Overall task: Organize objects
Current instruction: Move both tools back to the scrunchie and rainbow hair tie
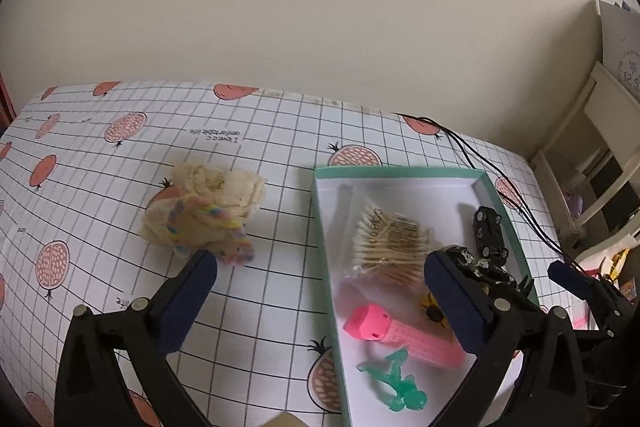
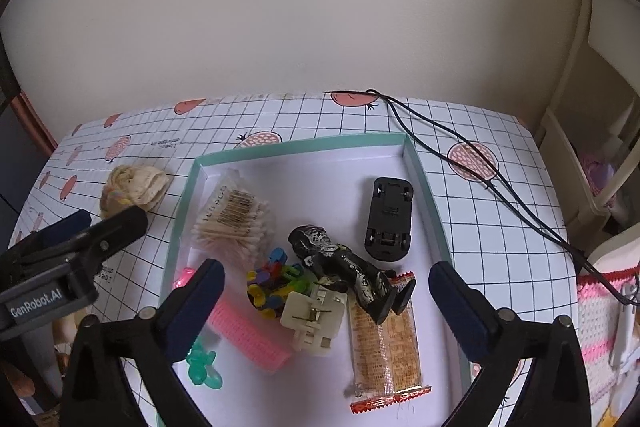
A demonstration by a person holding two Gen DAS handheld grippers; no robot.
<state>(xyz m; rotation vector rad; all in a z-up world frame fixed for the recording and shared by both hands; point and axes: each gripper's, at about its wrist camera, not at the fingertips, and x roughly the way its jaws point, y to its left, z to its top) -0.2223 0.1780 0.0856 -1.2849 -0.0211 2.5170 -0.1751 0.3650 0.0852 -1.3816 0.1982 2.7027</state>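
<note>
A crumpled cream cloth (image 1: 204, 211) with pastel trim lies on the checked tablecloth, just beyond my left gripper's (image 1: 320, 291) left fingertip. That gripper is open and holds nothing. To its right stands a shallow green-rimmed box (image 1: 400, 171). My right gripper (image 2: 326, 291) hangs open over the box (image 2: 304, 147), empty. Inside lie a cotton swab pack (image 2: 236, 219), an upturned black toy car (image 2: 390, 223), a black skeleton figure (image 2: 344, 267), a cream plug (image 2: 312, 315), a snack packet (image 2: 384, 343), a colourful toy (image 2: 272, 283), a pink roller (image 2: 248, 335) and a green figure (image 2: 202, 367).
Black cables (image 2: 480, 163) run across the table's right side, past the box. A cream shelf unit (image 1: 600, 147) stands off the right edge. A pink knitted item (image 2: 600, 307) lies at the right. The wall is close behind the table.
</note>
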